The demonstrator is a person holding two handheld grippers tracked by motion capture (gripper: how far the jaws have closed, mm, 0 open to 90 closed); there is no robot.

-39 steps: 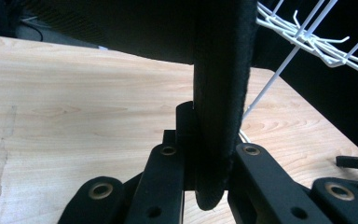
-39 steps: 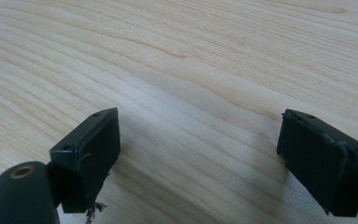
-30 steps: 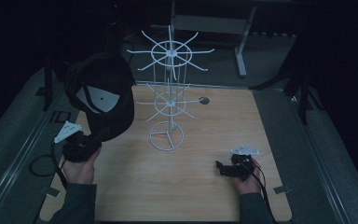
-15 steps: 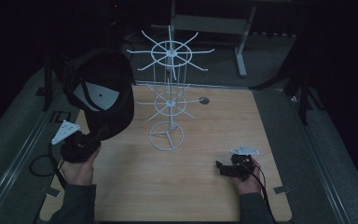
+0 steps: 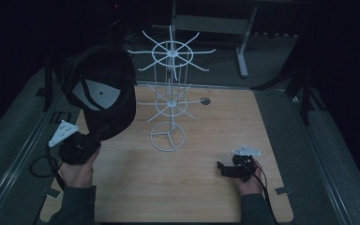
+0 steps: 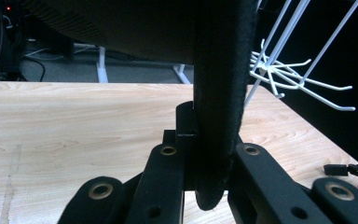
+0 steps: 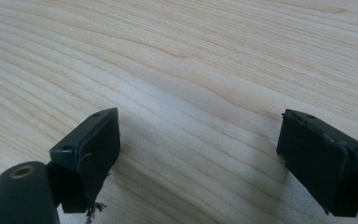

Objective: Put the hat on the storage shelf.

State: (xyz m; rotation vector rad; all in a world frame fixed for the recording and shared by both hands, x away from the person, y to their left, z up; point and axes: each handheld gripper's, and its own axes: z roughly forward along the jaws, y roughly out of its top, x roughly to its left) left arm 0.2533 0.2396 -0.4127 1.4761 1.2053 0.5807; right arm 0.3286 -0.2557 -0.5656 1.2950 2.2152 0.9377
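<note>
One black cloth cap [image 5: 104,91] is up in the air over the left side of the table, beside the white wire stand with hooks [image 5: 169,93]. My left gripper [image 5: 80,146] has its two jaws squeezed tight on the cap's stiff brim. In the left gripper view I see the brim [image 6: 216,107] going straight up between the jaws, and the dark cap covers the top of that view.

My right gripper [image 5: 233,168] rests low on the right side of the table, well apart from the cap and the stand. Its jaws are spread wide and hold nothing. In the right gripper view I see just bare wood [image 7: 191,70] between them.

I see the light wooden table top [image 5: 215,136] with soft wavy lines in it. It has a small dark round hole [image 5: 205,101] near the far edge, just behind the stand. The stand's round wire foot [image 5: 168,137] sits flat on the wood near the middle.

Around the table the room is very dark. A grey floor [image 5: 272,51] and some metal table legs [image 5: 241,40] show at the back.
</note>
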